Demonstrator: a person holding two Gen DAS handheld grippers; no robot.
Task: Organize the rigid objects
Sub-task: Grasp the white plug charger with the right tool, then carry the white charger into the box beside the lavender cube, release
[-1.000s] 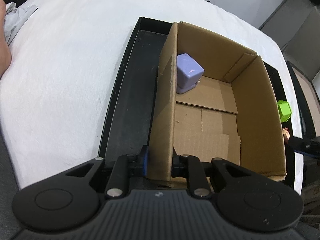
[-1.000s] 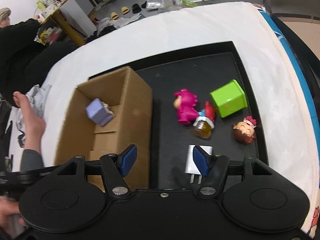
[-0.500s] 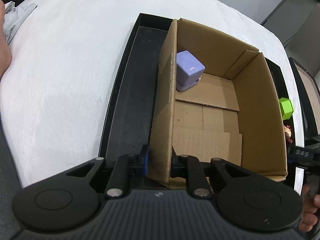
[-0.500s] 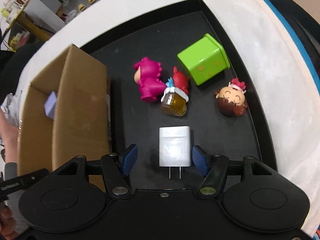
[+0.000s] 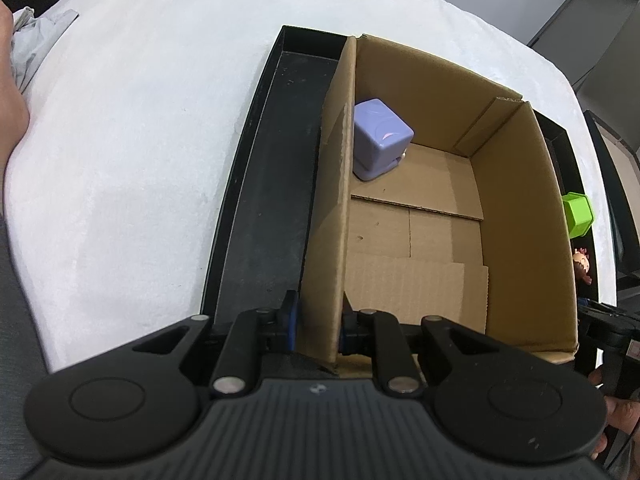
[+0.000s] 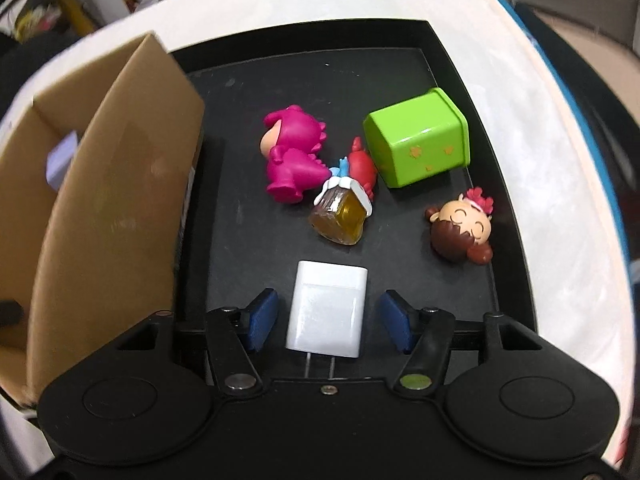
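The left gripper (image 5: 318, 326) was clamped on the near end of the left wall of the cardboard box (image 5: 520, 240), with one blue pad outside the wall and one inside. The box stood open on a black tray (image 5: 256, 200), and the tray lay on a white cloth (image 5: 140, 140). Inside the box, a purple cube (image 5: 380, 138) sat in the far left corner, against the same wall.

The right gripper (image 6: 326, 322) pointed steeply down over the tray, to the right of the box. Its jaws were closing, and a white charger (image 6: 326, 312) lay flat between them with its two prongs toward the camera. A narrow gap remained on each side, so the pads (image 6: 262, 318) did not touch the charger.

Beyond the charger lay the other objects on the tray: a pink figure (image 6: 294, 154), a red figure (image 6: 362, 164) and a small amber bottle (image 6: 340, 212), all three touching each other. A green tin (image 6: 418, 142) lay on its side just beside the red figure. A doll with brown hair (image 6: 462, 226) lay near the right rim, apart from the others.
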